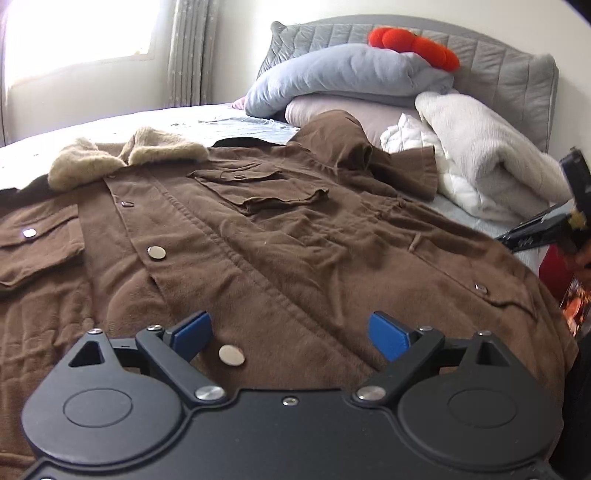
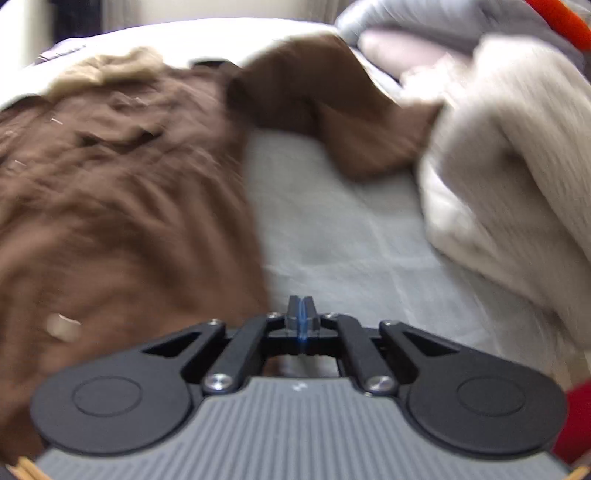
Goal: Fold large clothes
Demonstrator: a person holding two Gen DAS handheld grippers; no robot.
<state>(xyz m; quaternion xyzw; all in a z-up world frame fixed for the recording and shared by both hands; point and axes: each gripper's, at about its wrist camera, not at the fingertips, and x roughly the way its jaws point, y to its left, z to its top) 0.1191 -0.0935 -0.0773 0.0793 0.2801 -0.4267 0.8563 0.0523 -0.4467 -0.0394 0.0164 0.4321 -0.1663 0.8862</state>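
A large brown jacket [image 1: 258,236] with a tan fur collar [image 1: 125,158] lies front-up and spread across the bed, its metal snaps showing. One sleeve [image 1: 354,147] is bunched up toward the pillows. My left gripper [image 1: 291,338] hovers over the jacket's lower front, open, with nothing between its blue pads. In the blurred right wrist view the jacket [image 2: 122,206] fills the left side and its sleeve [image 2: 332,122] runs across the top. My right gripper [image 2: 301,314] is shut with nothing in it, above the bare sheet just off the jacket's edge. It also shows at the right edge of the left wrist view [image 1: 554,225].
A cream fleece blanket [image 1: 480,162] is heaped to the right of the jacket. Grey and pink pillows [image 1: 343,77] with an orange plush toy [image 1: 417,46] lean on the grey headboard [image 1: 509,70]. Pale sheet [image 2: 332,229] lies bare between jacket and blanket. A window [image 1: 77,33] is at the far left.
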